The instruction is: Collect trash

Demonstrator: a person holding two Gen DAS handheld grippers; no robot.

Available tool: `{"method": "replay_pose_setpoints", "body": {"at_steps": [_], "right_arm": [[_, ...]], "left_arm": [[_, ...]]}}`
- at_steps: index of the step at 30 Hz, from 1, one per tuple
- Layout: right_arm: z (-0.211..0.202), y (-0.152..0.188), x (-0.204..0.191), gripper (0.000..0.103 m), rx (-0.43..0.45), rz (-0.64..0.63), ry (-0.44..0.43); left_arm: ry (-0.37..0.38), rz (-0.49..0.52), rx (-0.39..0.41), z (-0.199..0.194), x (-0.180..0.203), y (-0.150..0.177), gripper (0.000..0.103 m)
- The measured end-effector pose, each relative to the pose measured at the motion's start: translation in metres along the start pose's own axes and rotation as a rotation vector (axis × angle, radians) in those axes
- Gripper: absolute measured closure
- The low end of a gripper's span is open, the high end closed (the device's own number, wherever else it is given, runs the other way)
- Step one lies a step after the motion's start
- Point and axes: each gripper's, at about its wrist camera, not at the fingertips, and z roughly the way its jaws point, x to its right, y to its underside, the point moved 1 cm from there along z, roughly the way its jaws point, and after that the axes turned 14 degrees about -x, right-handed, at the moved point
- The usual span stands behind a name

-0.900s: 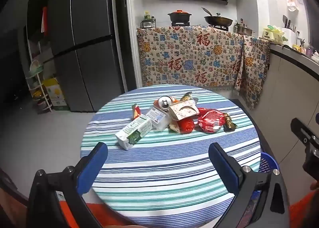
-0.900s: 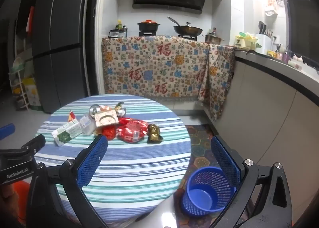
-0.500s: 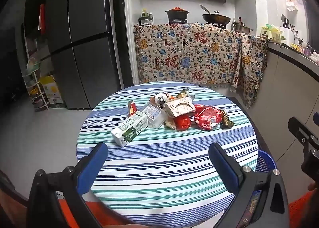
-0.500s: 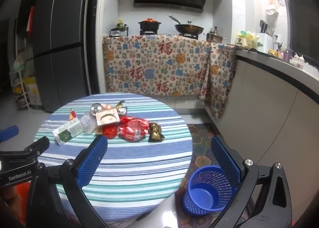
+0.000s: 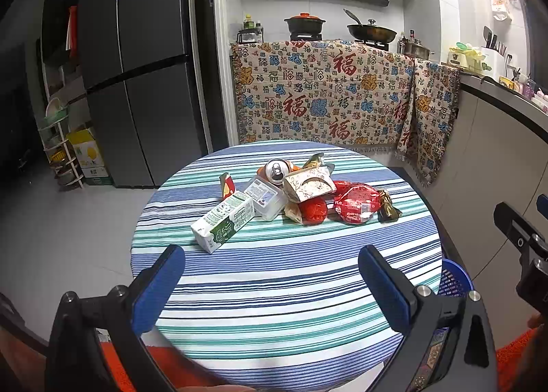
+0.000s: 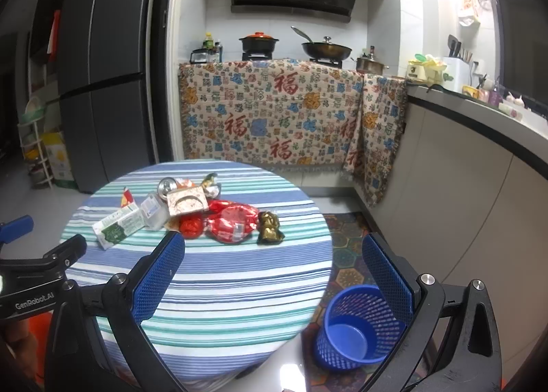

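Observation:
A heap of trash lies on the far half of a round striped table (image 5: 281,289): a green-and-white carton (image 5: 224,220), a clear plastic box (image 5: 265,196), a can (image 5: 276,169), a patterned paper box (image 5: 308,183), a red wrapper (image 5: 356,203) and a gold wrapper (image 5: 387,208). The same heap shows in the right wrist view, with the carton (image 6: 118,224) and red wrapper (image 6: 233,222). A blue mesh bin (image 6: 356,327) stands on the floor right of the table. My left gripper (image 5: 270,261) is open and empty above the table's near half. My right gripper (image 6: 274,248) is open and empty over the table's right edge.
A tall grey fridge (image 5: 137,66) stands at the left. A counter draped with a patterned cloth (image 5: 325,94) carries a pot and a pan behind the table. A kitchen counter (image 6: 479,138) runs along the right. A patterned floor mat (image 6: 346,248) lies under the bin.
Both grippers have drawn back and risen a little, so the table and trash look slightly smaller and farther. Both stay open. The trash has not moved.

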Motion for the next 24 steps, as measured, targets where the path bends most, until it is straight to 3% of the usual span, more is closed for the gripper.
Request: {"method": "replay_pose_setpoints", "body": {"at_steps": [24], "right_arm": [[-0.0011,0.0030,0.0014,0.000,-0.002,-0.005,0.001]], "left_arm": [[0.003,0.009,0.006,-0.0008,0.0054,0.0014,0.000]]}}
